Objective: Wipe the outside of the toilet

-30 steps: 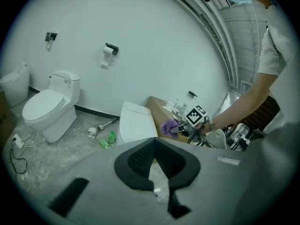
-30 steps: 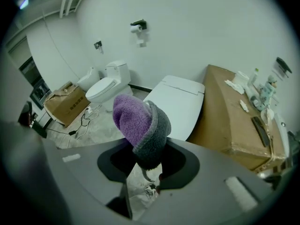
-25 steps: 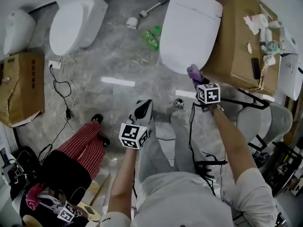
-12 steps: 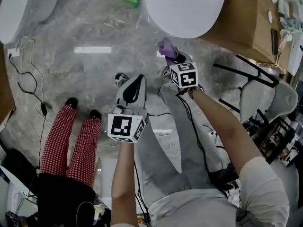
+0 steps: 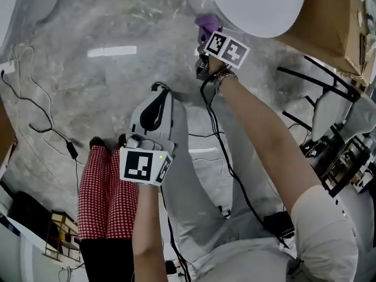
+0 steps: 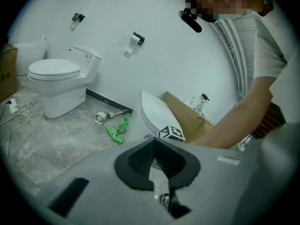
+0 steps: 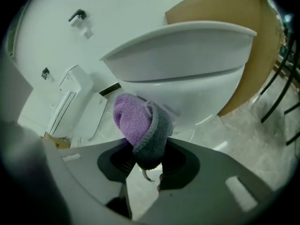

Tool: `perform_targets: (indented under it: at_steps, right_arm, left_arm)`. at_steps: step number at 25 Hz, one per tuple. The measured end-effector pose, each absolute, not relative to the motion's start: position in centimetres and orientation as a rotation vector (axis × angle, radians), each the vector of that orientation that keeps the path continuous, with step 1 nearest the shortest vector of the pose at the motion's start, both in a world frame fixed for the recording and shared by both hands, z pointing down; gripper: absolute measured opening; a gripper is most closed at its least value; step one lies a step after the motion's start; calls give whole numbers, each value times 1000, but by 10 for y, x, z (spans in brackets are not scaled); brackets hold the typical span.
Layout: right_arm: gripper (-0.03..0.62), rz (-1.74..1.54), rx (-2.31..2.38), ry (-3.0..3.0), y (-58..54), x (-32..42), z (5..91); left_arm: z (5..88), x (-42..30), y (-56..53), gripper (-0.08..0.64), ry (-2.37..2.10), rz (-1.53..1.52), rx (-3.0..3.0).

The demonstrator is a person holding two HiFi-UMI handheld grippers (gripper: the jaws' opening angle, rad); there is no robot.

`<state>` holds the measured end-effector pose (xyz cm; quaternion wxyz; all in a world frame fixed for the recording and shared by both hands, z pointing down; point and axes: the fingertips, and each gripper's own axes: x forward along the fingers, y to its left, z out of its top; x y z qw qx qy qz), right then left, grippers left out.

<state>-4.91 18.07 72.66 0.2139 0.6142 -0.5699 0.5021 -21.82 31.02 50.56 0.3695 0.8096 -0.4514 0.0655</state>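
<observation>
Two grippers show in the head view. At the far left a bystander's red-checked trousers (image 5: 97,192) stand beside the left gripper (image 5: 157,93), which points out over the grey stone floor (image 5: 88,81). Its own view shows its jaws drawn together, gripping nothing. Only that view takes in a second toilet (image 6: 54,78) against the wall and green bottles (image 6: 116,131) lying on the floor.

Further right, the right gripper (image 5: 207,37) is clamped on a purple-and-grey cloth (image 7: 140,125), whose wad sticks out past the jaws. From the head view the cloth is just a purple tuft at the rim of the toilet (image 5: 258,4). The right gripper view shows it at the lower front of the bowl, under the closed lid; whether it touches the porcelain is unclear. At the far right a cardboard box (image 5: 332,22) stands beside the toilet. The head view cuts off the toilet's back and hides its base.
</observation>
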Motion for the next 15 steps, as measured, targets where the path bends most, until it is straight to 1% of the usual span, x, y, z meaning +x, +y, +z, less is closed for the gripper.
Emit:
perform_targets:
  at_steps: [4,7,15]
  right_arm:
    - [130,1461,1814,-1585,165,-73,742]
    - [130,1452,1850,-1601,148,-81,755]
    - [129,1384,1850,-1657,129,-75,770]
  left_arm:
    - [511,-239,292,6,-1188,164,2121]
    - [519,-249,275,6,-1246,152,2126]
    - [536,-245,266,6,-1338,179,2149]
